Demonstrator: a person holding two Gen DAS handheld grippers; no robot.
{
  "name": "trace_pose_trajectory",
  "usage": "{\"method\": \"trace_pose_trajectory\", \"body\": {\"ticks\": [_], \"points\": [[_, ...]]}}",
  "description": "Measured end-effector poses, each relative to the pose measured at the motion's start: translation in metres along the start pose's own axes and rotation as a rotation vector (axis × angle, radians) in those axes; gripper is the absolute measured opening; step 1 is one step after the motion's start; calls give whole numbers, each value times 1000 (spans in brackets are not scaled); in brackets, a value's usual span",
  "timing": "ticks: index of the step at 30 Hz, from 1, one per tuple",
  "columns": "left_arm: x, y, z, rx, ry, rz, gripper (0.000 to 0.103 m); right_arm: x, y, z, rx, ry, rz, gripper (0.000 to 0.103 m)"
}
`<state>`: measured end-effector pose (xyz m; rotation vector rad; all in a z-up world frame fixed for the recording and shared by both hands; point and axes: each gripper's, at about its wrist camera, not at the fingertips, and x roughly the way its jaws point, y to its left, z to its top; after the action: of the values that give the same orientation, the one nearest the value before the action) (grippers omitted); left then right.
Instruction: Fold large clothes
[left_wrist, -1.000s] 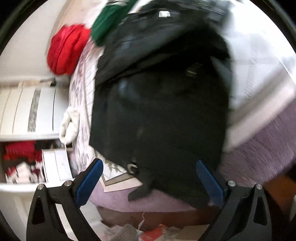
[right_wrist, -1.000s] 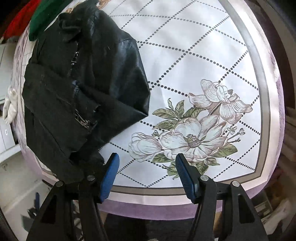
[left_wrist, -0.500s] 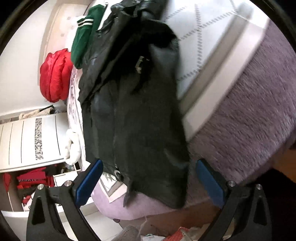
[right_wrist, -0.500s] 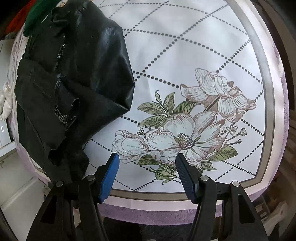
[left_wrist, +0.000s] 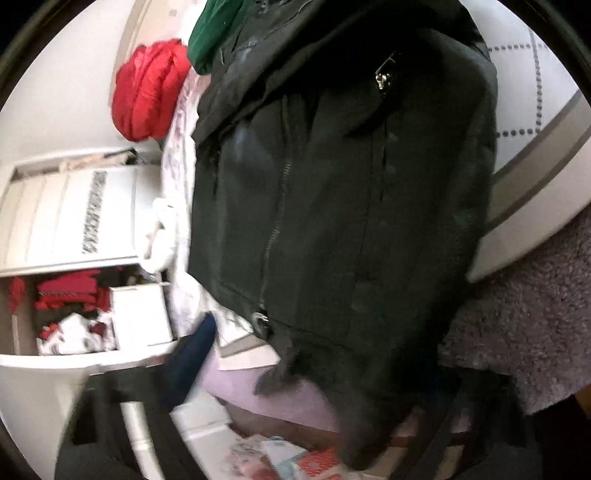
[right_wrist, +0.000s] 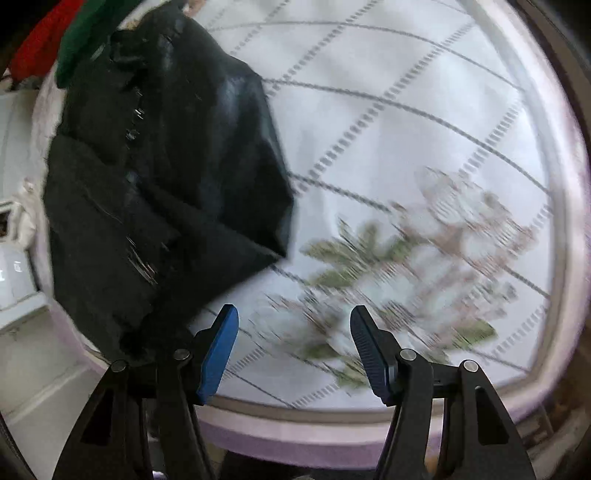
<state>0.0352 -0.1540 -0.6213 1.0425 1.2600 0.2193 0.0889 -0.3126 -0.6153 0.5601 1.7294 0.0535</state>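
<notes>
A black leather jacket (left_wrist: 343, 206) with a zip lies along the left edge of the bed, its hem drooping over the lilac side. In the left wrist view my left gripper (left_wrist: 325, 354) is blurred and low at that hem. Its jaws are closing with the hem between them; the blue left finger (left_wrist: 192, 354) still stands clear of the cloth, and the right finger is lost in the dark. In the right wrist view the jacket (right_wrist: 159, 192) lies at the left. My right gripper (right_wrist: 293, 312) hangs open above the floral bedspread (right_wrist: 406, 147), with nothing between its fingers.
A green garment (left_wrist: 218, 33) and a red one (left_wrist: 147, 96) lie past the jacket's collar. White shelves (left_wrist: 70, 214) holding red clothes stand left of the bed. Papers and boxes (left_wrist: 288, 454) litter the floor below. The bed's lilac plush side (left_wrist: 524, 332) is at the right.
The left gripper has sunk closer to the jacket hem, and its jaws have narrowed from wide apart. The right gripper has dropped a little toward the bedspread, with its opening unchanged.
</notes>
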Motion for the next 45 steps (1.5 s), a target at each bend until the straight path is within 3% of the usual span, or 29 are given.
{"method": "trace_pose_trajectory", "body": {"ticks": [1, 2, 4, 8, 11, 15, 19, 22, 24, 25, 26, 29, 35, 38, 42, 45], "points": [[0, 1, 0, -8, 2, -25, 36, 2, 0, 3, 4, -7, 26, 65], [-2, 2, 0, -16, -2, -56, 19, 4, -2, 5, 14, -23, 79, 65], [-5, 5, 0, -30, -5, -80, 14, 5, -8, 7, 42, -44, 168, 65], [-13, 16, 0, -68, -18, -115, 12, -1, -32, -11, 162, -49, 348, 68], [-19, 24, 1, -82, -31, -111, 11, -5, -40, -26, 202, -47, 442, 86], [-24, 31, 2, -101, -27, -124, 10, 7, -28, -19, 187, -25, 499, 87], [-27, 33, 0, -99, -22, -139, 10, 40, -13, 10, 233, 14, 546, 89], [-27, 36, -3, -98, -15, -152, 10, 42, 6, 19, 236, -3, 509, 89], [-27, 37, -6, -95, -11, -161, 10, 39, 18, 18, 197, -25, 499, 81], [-27, 37, -9, -101, -11, -167, 10, 36, 23, 17, 195, -27, 465, 51], [-28, 38, -10, -103, -12, -169, 10, 36, 25, 17, 195, -23, 471, 43], [-29, 47, -11, -135, -21, -188, 7, 31, 24, 16, 208, -32, 473, 30], [-54, 92, -14, -237, -54, -277, 6, -27, 31, 2, 245, -35, 455, 25], [-74, 112, -17, -244, -63, -367, 6, -69, 33, -7, 253, -29, 388, 25], [-80, 151, -8, -331, -35, -534, 6, -116, 73, 7, 194, -15, 250, 25], [-52, 185, 7, -412, -11, -612, 6, -129, 122, 34, 142, 11, 174, 25]]}}
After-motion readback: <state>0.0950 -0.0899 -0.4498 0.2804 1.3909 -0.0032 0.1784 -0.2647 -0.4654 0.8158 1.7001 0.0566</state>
